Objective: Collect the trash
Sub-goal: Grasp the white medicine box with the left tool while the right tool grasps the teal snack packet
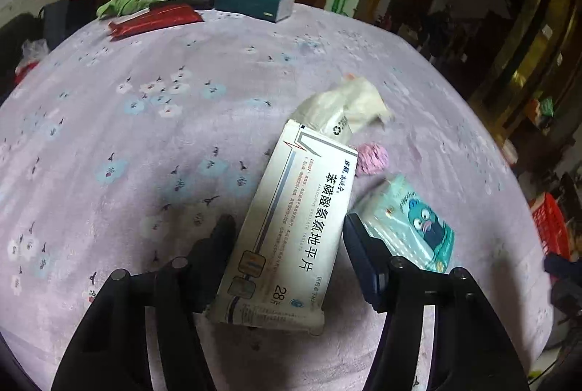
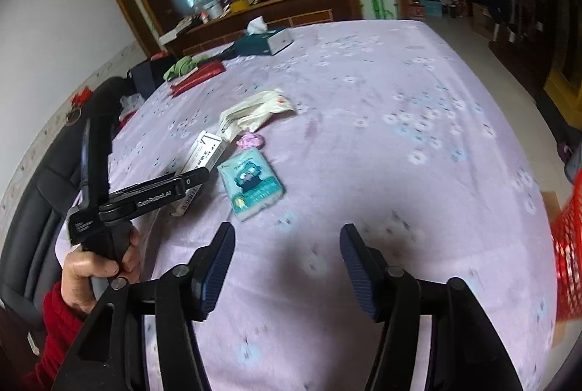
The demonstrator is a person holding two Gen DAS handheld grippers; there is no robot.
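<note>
The left gripper (image 1: pixel 287 238), jaws spread wide, straddles a white medicine box (image 1: pixel 287 227) lying flat on the lilac flowered tablecloth (image 1: pixel 145 136) without yet gripping it. It should close squarely across the narrow width, since the light carton may skid on cloth. The right gripper (image 2: pixel 287 263) hovers open and empty over bare cloth, a red basket (image 2: pixel 567 252) at its right edge. Four pieces of litter lie clustered: one box, one crumpled white wrapper (image 1: pixel 345 107) beyond it, one pink scrap (image 1: pixel 373 158), one teal tissue packet (image 1: pixel 411 223) just beside it. One tissue box (image 1: pixel 254 3) stands well apart
</note>
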